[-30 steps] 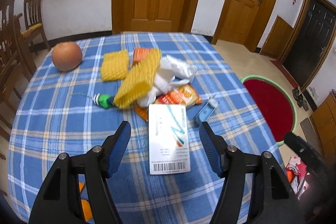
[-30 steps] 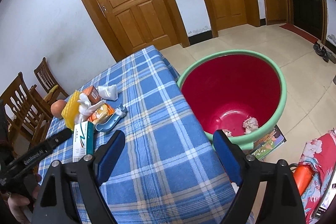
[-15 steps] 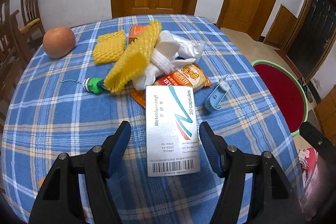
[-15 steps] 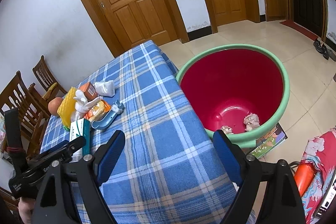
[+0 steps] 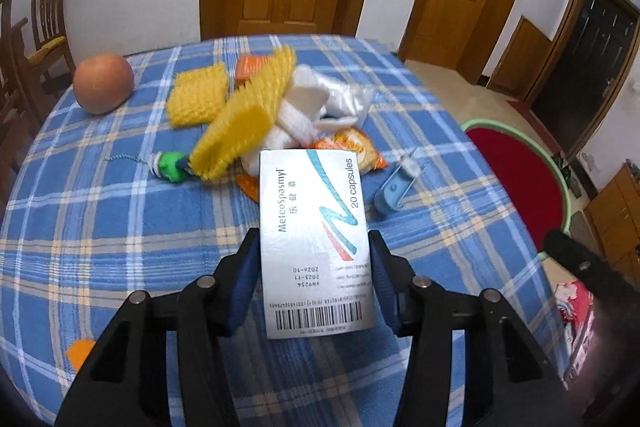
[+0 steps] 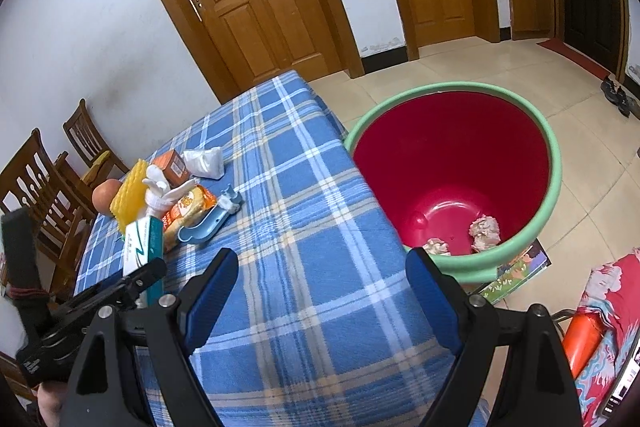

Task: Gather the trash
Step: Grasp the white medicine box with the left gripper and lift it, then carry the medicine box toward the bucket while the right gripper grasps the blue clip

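A white medicine box (image 5: 312, 211) with a barcode lies lengthwise between the blue pads of my left gripper (image 5: 314, 259); the jaws are closing and both pads touch its long sides. In the right wrist view the same box (image 6: 138, 247) sticks out ahead of that gripper. Behind it is a trash pile: yellow foam nets (image 5: 240, 123), white foam wrap (image 5: 316, 107), an orange snack packet (image 5: 356, 147) and a blue plastic piece (image 5: 394, 193). My right gripper (image 6: 320, 291) hangs open over the table's near corner, holding nothing. A red basin (image 6: 554, 163) with a green rim stands on the floor beside the table.
The blue plaid table (image 5: 100, 227) also carries a round orange fruit (image 5: 103, 83), a small orange carton (image 5: 250, 67) and a green toy (image 5: 170, 167). Wooden chairs (image 6: 36, 187) stand at the far left. The basin holds crumpled paper (image 6: 485, 231). A booklet (image 6: 520, 267) lies on the floor.
My left gripper has come forward over the medicine box and its jaws have narrowed onto the box's sides. The right gripper has stayed where it was, still open.
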Demonstrator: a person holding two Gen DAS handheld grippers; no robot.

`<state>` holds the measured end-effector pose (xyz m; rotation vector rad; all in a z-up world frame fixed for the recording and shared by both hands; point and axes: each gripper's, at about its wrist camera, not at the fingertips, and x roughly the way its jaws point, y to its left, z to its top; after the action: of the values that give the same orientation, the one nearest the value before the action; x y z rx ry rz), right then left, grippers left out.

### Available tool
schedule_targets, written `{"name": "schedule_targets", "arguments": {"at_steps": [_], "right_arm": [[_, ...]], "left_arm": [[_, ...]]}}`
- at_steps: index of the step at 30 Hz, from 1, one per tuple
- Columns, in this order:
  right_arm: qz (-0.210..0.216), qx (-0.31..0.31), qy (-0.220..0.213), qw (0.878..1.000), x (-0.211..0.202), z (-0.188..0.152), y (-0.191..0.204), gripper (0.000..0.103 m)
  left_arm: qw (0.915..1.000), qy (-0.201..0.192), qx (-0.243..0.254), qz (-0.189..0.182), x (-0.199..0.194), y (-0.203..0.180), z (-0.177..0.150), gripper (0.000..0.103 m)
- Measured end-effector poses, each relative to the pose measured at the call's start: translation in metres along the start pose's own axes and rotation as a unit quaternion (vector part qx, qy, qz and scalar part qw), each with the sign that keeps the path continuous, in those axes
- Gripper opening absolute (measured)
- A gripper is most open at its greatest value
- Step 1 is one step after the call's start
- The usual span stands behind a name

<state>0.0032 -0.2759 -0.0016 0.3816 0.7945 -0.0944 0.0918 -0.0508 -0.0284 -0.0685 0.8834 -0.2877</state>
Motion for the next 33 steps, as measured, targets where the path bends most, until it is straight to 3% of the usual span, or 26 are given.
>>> {"name": "schedule_targets", "arguments": {"at_steps": [10,22,33], "right_arm": [[0.022,-0.029,0.022,0.999,0.023,0.003,0.035,0.088],[0.04,-0.054,0.07,0.995,0.07,0.0,0.088,0.087],[0.025,-0.041,0.061,0.997,0.094,0.009,0.103,0.066]], "left_arm": [[0.9989,-0.035,-0.031,0.006,-0.026,0.027,0.011,0.053],[0.9975,-0.037,-0.06,0.005,-0.024,0.052,0.007,0.053],[0.9968,-0.039,-0.07,-0.001,-0.023,0.061,0.006,0.053]]}}
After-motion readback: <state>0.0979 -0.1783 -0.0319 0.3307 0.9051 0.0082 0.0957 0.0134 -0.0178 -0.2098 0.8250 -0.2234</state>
